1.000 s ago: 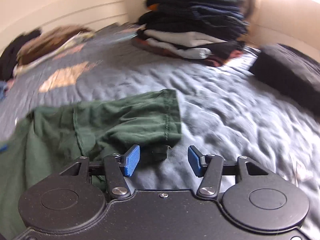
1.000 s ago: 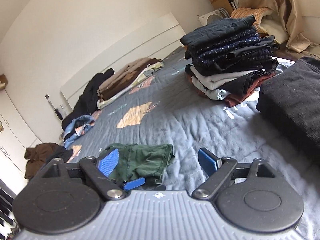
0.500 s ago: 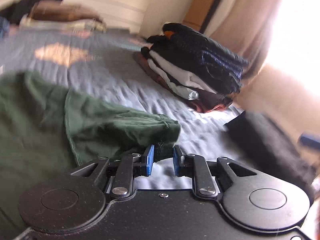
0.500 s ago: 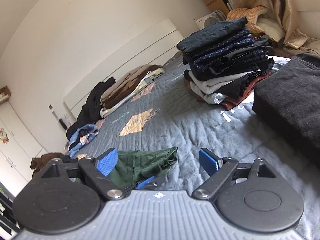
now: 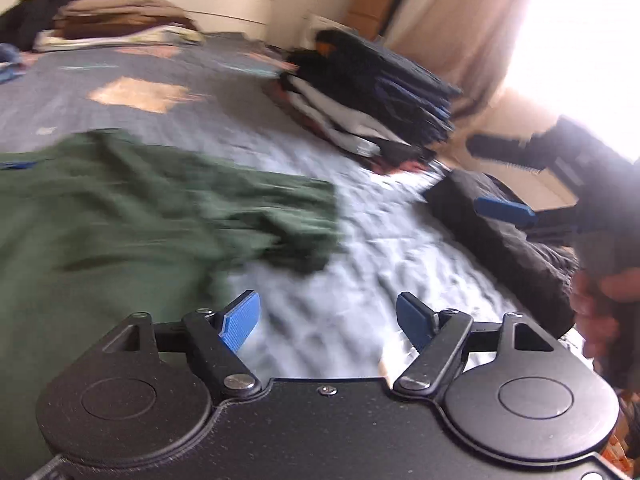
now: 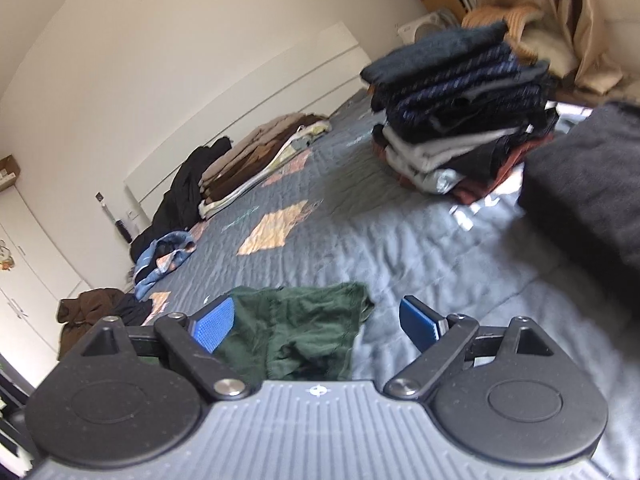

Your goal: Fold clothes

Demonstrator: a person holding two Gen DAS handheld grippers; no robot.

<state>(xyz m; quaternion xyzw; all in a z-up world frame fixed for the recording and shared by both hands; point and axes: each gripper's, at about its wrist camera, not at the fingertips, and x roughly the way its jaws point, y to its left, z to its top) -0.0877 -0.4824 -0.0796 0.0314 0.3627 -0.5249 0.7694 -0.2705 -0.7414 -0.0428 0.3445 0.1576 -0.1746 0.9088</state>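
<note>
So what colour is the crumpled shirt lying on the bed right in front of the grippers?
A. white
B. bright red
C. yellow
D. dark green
D: the crumpled shirt spread on the grey quilt is dark green in both wrist views, lying on the quilt just ahead of the right gripper.

1. Left of my left gripper's fingers, the green garment (image 5: 132, 216) is smeared by motion and runs off the picture's edge.
2. Right of them, glare washes out my right gripper (image 5: 520, 184).
3. My right gripper's body hides the garment's near part.
</note>
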